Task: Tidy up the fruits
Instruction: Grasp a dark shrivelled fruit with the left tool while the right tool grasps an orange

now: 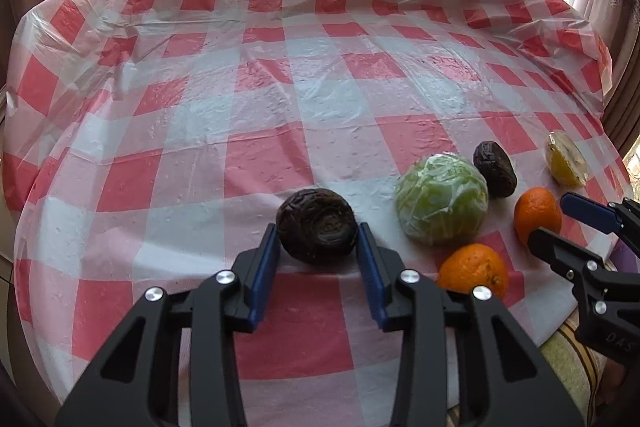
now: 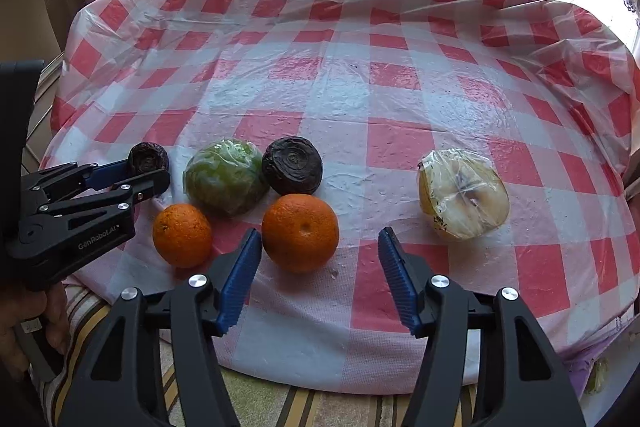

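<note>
A dark wrinkled fruit (image 1: 317, 225) sits on the checked tablecloth between the fingers of my left gripper (image 1: 318, 233), which touch its sides; it also shows in the right wrist view (image 2: 147, 158). Beside it lie a wrapped green fruit (image 1: 442, 198) (image 2: 225, 175), a second dark fruit (image 1: 495, 167) (image 2: 292, 165), two oranges (image 1: 473, 269) (image 1: 537, 214) and a wrapped yellow cut fruit (image 1: 565, 163) (image 2: 463, 193). My right gripper (image 2: 320, 241) is open, its left finger beside the nearer orange (image 2: 300, 231). The other orange (image 2: 182, 235) lies left.
The round table (image 1: 280, 67) has a red and white checked cloth under clear plastic. Curtains and a bright window stand behind it. A striped cushion (image 2: 312, 407) lies below the table's near edge.
</note>
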A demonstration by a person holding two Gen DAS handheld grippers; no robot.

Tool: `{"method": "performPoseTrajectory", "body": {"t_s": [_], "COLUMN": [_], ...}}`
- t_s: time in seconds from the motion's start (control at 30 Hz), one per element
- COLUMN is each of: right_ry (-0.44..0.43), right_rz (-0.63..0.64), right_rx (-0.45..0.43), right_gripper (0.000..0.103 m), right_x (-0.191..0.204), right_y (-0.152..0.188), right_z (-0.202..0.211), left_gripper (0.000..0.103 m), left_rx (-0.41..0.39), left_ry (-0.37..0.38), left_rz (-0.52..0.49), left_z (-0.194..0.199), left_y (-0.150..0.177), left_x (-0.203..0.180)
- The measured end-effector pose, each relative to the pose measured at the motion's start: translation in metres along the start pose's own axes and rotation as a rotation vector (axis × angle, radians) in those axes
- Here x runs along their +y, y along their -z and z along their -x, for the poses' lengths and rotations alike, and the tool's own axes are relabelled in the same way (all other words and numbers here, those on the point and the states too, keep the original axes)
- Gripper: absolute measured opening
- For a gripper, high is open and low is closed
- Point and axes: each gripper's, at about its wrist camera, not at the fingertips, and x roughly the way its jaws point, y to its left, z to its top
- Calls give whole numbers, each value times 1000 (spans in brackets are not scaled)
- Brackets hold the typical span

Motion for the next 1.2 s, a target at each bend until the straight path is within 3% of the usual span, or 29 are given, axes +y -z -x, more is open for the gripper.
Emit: {"method": "performPoseTrajectory", "body": {"t_s": [0.3,0.8,1.2], "right_ry": [-47,-42,-42], "right_rz": [0,-13,-47], "right_rx": [25,-25,-59], "right_gripper": [41,40,40], "right_x": [3,0,-11], "right_y": [-2,3,9], "right_z": [-9,7,30], "left_gripper": [38,38,38], "left_rx": [-19,-67,-99], "left_ry": [-9,-7,33], "left_rz": [11,3,-44], "left_z": [5,29,52], "left_y": [3,5,5], "left_x": [1,-5,-34]}}
